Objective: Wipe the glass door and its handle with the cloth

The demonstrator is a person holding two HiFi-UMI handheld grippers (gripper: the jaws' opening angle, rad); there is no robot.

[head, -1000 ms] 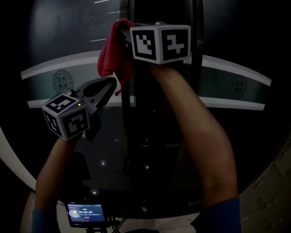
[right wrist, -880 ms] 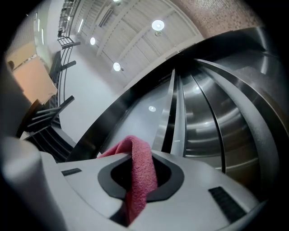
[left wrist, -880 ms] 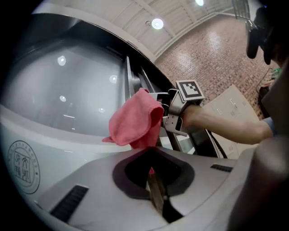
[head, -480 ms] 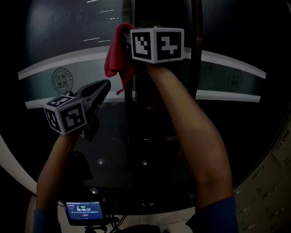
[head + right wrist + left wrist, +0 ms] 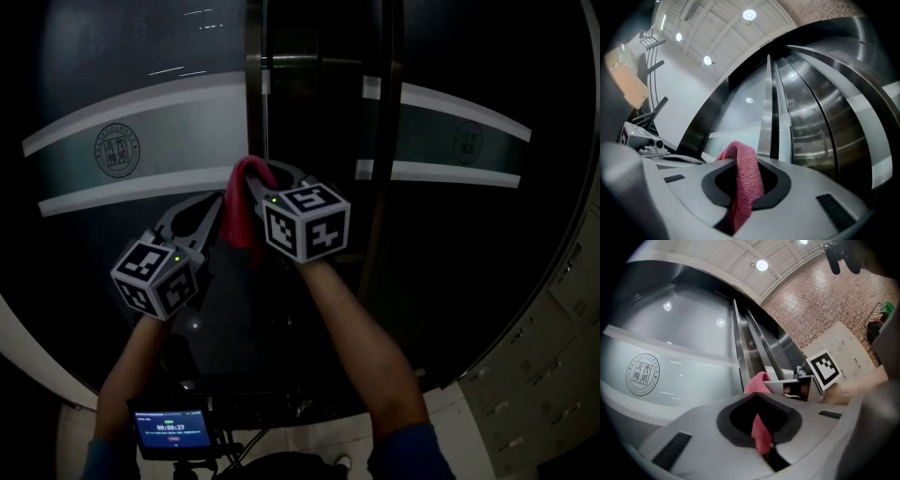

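The dark glass door [image 5: 131, 94] carries a frosted band with a round logo [image 5: 116, 147]. Its vertical steel handle [image 5: 255, 84] runs up the middle and shows again in the right gripper view [image 5: 765, 108]. My right gripper [image 5: 251, 178] is shut on the red cloth [image 5: 244, 206], low down and just in front of the handle. The cloth folds over its jaws [image 5: 745, 183]. My left gripper [image 5: 217, 204] is close on the cloth's left, jaws together. A red strip shows in the hollow between its jaws [image 5: 761, 434]; whether it is pinched there is unclear.
A second vertical bar [image 5: 384, 112] and another banded glass pane [image 5: 459, 141] stand to the right. A small lit screen on a stand [image 5: 172, 433] sits near my feet. Pale floor tiles [image 5: 534, 366] show at the lower right.
My right gripper has come down with the cloth from high on the handle to just beside the left gripper's tips. The left gripper stayed low and shut.
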